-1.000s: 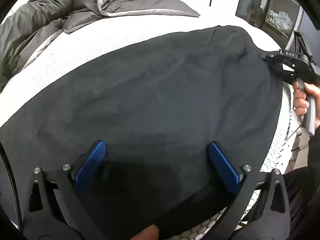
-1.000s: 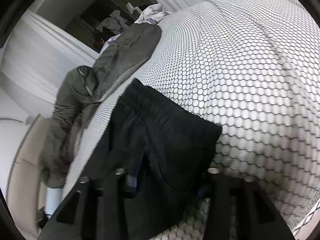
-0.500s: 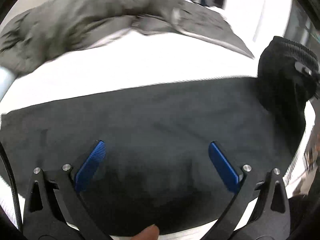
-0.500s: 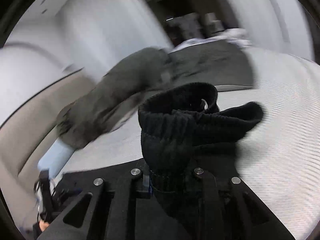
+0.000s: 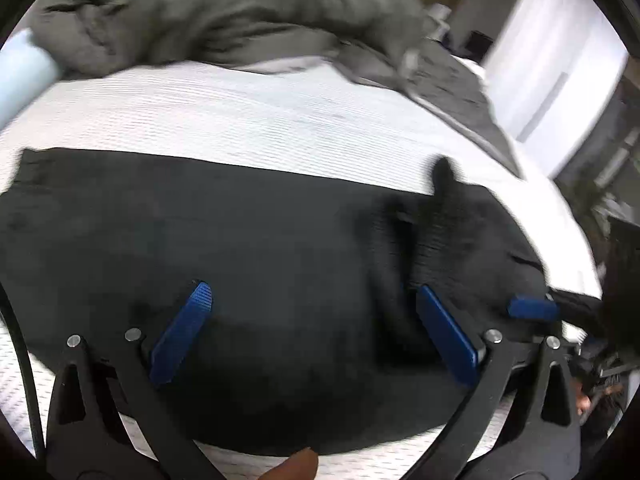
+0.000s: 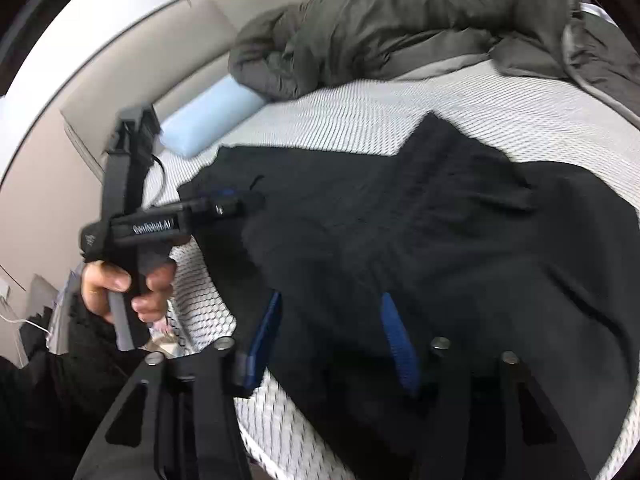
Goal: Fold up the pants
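I am holding my left claw [image 5: 312, 330] spread wide, both blue ribbed pads hovering over the black soft fleece pants [image 5: 240, 248] with nothing between them. In the right wrist view that same left claw [image 6: 224, 206] is sitting at the far-left edge of the cloth. My right claw [image 6: 332, 340] is standing partly apart, pads either side of a dark fabric ridge; whether cloth is pinched I cannot tell.

The pants are lying flat just ahead of both claws on the white honeycomb-textured mattress cover [image 6: 360, 116]. The ribbed waistband end [image 6: 452, 160] is lying doubled over onto the body of the garment, ahead and right of my right claw. Judgement: one lengthwise fold is probably laid; at least one further fold and smoothing are remaining.

Beyond the pants, a crumpled grey quilted duvet [image 6: 400, 20] and a pale blue cylindrical bolster [image 6: 208, 120] are lying at the headboard side.

Hard to read: motion blur is smearing the waistband in the left view; black on black is hiding layer edges; the near hem is cut off beneath the claw frames.
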`<state>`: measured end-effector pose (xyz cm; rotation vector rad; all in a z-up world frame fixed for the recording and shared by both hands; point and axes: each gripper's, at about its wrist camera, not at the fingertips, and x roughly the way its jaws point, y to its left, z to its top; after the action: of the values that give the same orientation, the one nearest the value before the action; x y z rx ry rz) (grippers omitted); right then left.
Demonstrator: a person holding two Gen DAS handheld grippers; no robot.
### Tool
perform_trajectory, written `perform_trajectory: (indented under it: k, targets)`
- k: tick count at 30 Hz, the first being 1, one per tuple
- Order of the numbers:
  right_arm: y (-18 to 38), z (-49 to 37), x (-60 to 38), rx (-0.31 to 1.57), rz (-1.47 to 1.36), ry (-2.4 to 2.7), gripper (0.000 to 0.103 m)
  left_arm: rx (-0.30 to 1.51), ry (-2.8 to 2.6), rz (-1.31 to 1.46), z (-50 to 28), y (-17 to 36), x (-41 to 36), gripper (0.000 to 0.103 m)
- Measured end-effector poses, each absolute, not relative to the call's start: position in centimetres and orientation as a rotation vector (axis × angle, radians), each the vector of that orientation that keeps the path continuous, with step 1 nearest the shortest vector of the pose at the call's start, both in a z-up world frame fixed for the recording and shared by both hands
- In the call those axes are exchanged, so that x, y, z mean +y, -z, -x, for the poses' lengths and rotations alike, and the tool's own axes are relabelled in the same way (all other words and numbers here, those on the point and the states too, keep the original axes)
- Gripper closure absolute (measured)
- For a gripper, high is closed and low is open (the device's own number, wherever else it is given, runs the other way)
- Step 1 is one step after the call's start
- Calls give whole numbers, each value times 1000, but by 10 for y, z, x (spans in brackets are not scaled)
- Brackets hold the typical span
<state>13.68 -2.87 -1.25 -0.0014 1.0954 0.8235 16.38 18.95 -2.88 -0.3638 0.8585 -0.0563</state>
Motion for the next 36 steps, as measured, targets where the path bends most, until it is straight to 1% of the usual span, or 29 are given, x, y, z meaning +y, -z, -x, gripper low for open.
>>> perform_trajectory:
  k: [1,5,9,12,14,18,20,21,22,24,25,27,33,36]
  targets:
    - [7,-136,-38,1075,-17,-816,42,854,90,365,-165,27,180,1]
    - [-4,-136,-83,1010,-60,-714,39,885,112,285,-177,28,145,1]
    - [6,-146,-107,1051,-72,-591,39,1017,79,52,-184,49,116,1]
    - [10,-149,-123,1073,-64,-530,39,1042,109,-52,-174,59,113,0]
    - [10,-148,-132,1076,-59,-510,39,1025,136,-31,-168,54,121,1]
    - [11,-149,-145,1077,-61,-485,39,907,214,181,-161,30,143,1]
    - [11,-149,-148,1081,-46,-477,39,898,290,272,-165,27,141,1]
    - [11,-147,-151,1082,-40,-477,39,907,319,275,-170,27,138,2]
    - [10,-146,-153,1083,-42,-488,39,920,322,251,-172,29,132,6]
    - [12,-143,-156,1086,-43,-500,39,954,299,178,-175,39,118,21]
    - [13,-142,-156,1091,-40,-508,37,977,308,171,-177,44,115,37]
    - [17,-139,-159,1108,-45,-534,36,1028,303,142,-177,56,105,41]
    - [25,-145,-169,1146,-144,-557,36,1016,332,188,-178,61,115,49]
    - [23,-145,-169,1145,-133,-543,35,1010,307,204,-178,58,125,53]
